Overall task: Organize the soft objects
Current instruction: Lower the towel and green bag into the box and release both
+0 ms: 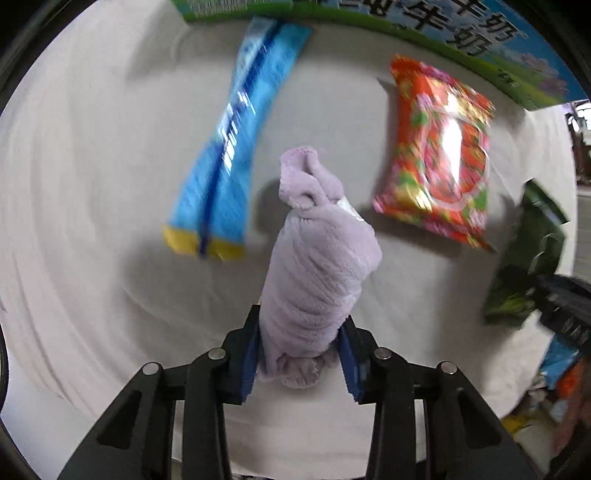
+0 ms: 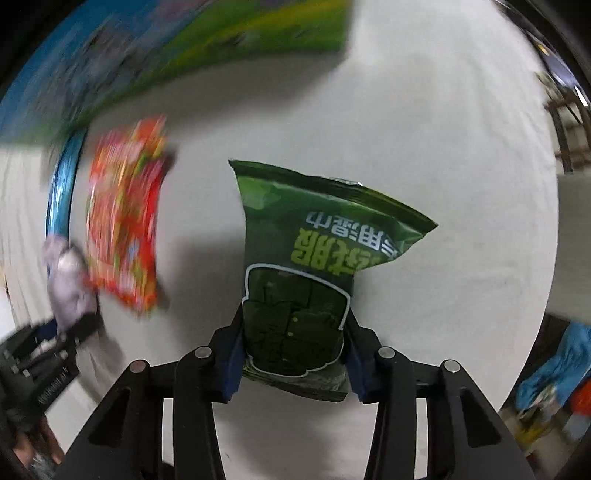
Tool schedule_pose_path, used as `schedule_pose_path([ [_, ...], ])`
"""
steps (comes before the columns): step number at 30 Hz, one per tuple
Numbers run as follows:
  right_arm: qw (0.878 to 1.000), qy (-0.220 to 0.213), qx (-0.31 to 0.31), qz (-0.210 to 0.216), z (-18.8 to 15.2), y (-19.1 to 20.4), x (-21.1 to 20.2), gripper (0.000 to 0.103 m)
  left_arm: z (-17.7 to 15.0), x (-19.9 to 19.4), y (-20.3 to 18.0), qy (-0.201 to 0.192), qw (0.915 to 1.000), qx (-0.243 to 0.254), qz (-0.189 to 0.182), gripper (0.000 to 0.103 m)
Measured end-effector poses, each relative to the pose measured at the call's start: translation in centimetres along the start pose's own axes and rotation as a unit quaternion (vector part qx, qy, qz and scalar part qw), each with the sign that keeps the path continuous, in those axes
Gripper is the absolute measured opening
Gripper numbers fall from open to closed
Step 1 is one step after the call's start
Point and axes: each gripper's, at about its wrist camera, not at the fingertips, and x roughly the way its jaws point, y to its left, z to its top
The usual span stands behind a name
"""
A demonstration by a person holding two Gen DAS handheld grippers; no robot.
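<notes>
My left gripper (image 1: 301,325) is shut on a rolled lilac fleece cloth (image 1: 317,266) and holds it above the white cloth-covered table (image 1: 92,221). My right gripper (image 2: 293,325) is shut on a dark green wet-wipes pack (image 2: 306,266), also lifted off the table. A long blue packet (image 1: 236,140) and an orange-red snack bag (image 1: 439,147) lie on the table ahead of the left gripper. The right wrist view shows the snack bag (image 2: 125,218) at left, with the lilac cloth (image 2: 68,280) and left gripper (image 2: 55,339) beside it. The green pack (image 1: 532,258) shows at the right edge of the left wrist view.
A large green and blue printed carton (image 1: 424,33) stands along the table's far edge; it also shows in the right wrist view (image 2: 184,48). Blue and orange clutter (image 2: 561,365) lies beyond the table's right edge.
</notes>
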Motion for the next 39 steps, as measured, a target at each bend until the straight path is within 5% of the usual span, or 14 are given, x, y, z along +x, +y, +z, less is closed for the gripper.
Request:
schedule_pose_path([
  [7,1.000,-0.005,-0.018,-0.010,-1.3,2.3,1.5,0.056,0.2,1.6,-0.4,0.001,0.9996,-0.017,-0.021,0.052],
  [9,1.000,-0.011,-0.002,-0.001,-0.6,3.8,1.2,0.067,1.3,1.6,-0.3,0.004,0.9995,-0.022,-0.023,0.052],
  [15,0.998,-0.026,0.058,0.018,1.2,3.0,0.5,0.068,3.3,0.1,-1.1,-0.013,0.9997,-0.021,0.000,0.047],
  [16,0.997,-0.029,0.067,0.014,1.4,2.6,0.3,0.065,2.8,0.0,-1.4,-0.020,0.9996,-0.016,0.008,0.037],
  [19,0.997,-0.037,0.071,-0.005,1.3,2.1,-0.4,0.044,2.3,-0.7,-2.7,-0.023,0.9995,-0.021,0.003,0.032],
  [24,0.998,-0.039,0.056,0.012,-1.0,2.3,-1.8,0.040,0.7,-1.9,-4.1,-0.035,0.9989,-0.029,-0.014,0.032],
  [37,0.991,-0.121,0.004,0.052,-3.1,3.0,-15.4,0.039,0.4,-15.1,-8.3,-0.146,0.9879,0.014,-0.050,0.032],
  [39,0.990,-0.137,-0.006,0.045,-2.9,3.2,-17.7,0.039,0.6,-18.3,-6.2,-0.166,0.9847,0.023,-0.047,0.032],
])
